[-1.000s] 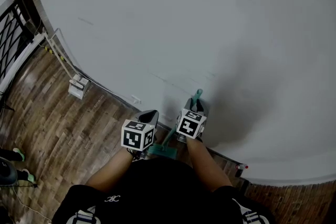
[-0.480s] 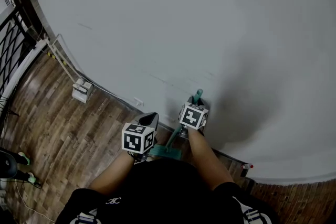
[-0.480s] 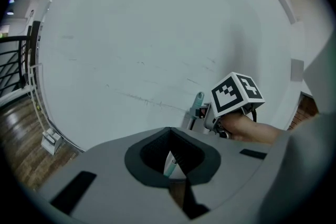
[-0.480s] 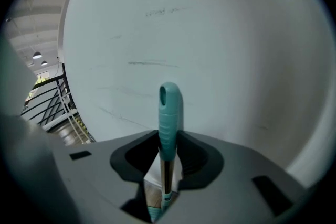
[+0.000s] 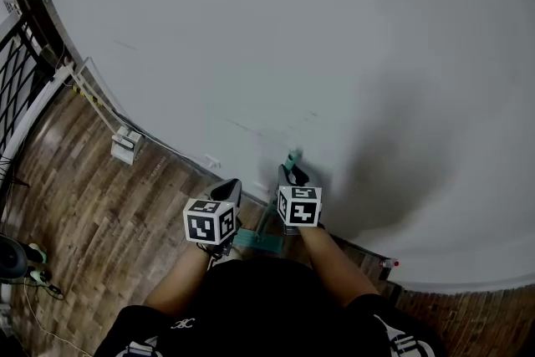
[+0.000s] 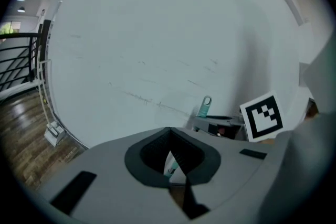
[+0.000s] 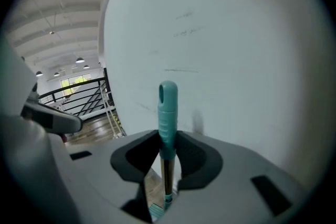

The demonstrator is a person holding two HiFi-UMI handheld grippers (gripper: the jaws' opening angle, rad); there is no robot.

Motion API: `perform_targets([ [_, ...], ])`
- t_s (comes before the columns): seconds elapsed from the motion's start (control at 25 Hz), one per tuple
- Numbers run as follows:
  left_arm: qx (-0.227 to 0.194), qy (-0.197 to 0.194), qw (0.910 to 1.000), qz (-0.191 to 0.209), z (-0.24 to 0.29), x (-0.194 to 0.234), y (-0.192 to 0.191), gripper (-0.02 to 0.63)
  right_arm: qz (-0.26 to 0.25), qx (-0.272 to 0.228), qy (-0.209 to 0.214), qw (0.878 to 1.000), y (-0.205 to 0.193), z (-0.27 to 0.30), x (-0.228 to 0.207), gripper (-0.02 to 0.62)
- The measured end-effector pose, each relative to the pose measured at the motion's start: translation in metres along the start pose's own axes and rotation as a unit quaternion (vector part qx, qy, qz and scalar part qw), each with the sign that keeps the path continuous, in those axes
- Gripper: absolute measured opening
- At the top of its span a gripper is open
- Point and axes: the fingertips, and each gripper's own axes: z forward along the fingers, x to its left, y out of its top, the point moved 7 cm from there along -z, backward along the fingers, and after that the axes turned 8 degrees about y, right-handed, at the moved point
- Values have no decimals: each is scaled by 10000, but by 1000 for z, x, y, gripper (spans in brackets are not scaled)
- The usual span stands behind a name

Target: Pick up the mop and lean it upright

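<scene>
A white wall [image 5: 334, 29] fills most of the head view, meeting a wood floor [image 5: 100, 213] that runs off toward 8 o'clock. The mop [image 7: 168, 113] stands right at the wall's foot, its head [image 5: 251, 240] on the floor and its teal grip end [image 5: 292, 158] close to the wall. Over the last second that grip end has swung toward 9 o'clock in the head view, so the pole slants less than it did. The right hand-held gripper [image 7: 168, 139] has the pole between its jaws; they have just been closing and now pinch the lower part of the teal grip. It looks like a fresh, firmer hold taken while standing the mop up. The task seems nearly done, with only the final lean and release left. The mop's long axis runs from the head at about 7 o'clock to the grip end at 1 o'clock in the head view. In the right gripper view it reads straight from 6 to 12. The left hand-held gripper [image 6: 168, 134] hovers at the pole's 9 o'clock side, its jaw tips together and holding nothing.
</scene>
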Motion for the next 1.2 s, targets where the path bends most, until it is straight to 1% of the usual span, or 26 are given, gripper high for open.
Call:
perform_targets([
  [0.08,-37,59,10000,-51,-1,-10,-3,-5,-93,-67,250,9996,-5,-9,-2,110],
  [0.24,-80,160,9998,-110,-7,-27,-12,-5,-153,-151,592,9980,-11,-25,-13,110],
  [0.4,-112,360,9989,-272,-13,-39,-25,-3,-218,-86,1013,9946,-18,-37,-20,112],
  [0.56,-129,488,9984,-257,-24,-54,-32,-5,-333,-57,1340,9904,-21,-50,-21,112],
  [0.68,-201,611,9975,-281,-38,-62,-37,-5,-428,-77,1521,9874,-21,-58,-17,112],
  [0.84,-380,939,9948,-67,-53,-66,-46,-5,-576,-106,1721,9833,-24,-63,-8,112],
  [0.88,-419,976,9943,-73,-56,-66,-48,-5,-586,-117,1749,9828,-25,-62,-5,112],
  [1.04,-445,849,9946,-386,-60,-66,-53,-5,-640,-130,1825,9810,-29,-63,1,114],
  [1.2,-400,853,9950,-330,-64,-69,-57,-5,-700,-140,1859,9800,-32,-66,5,114],
])
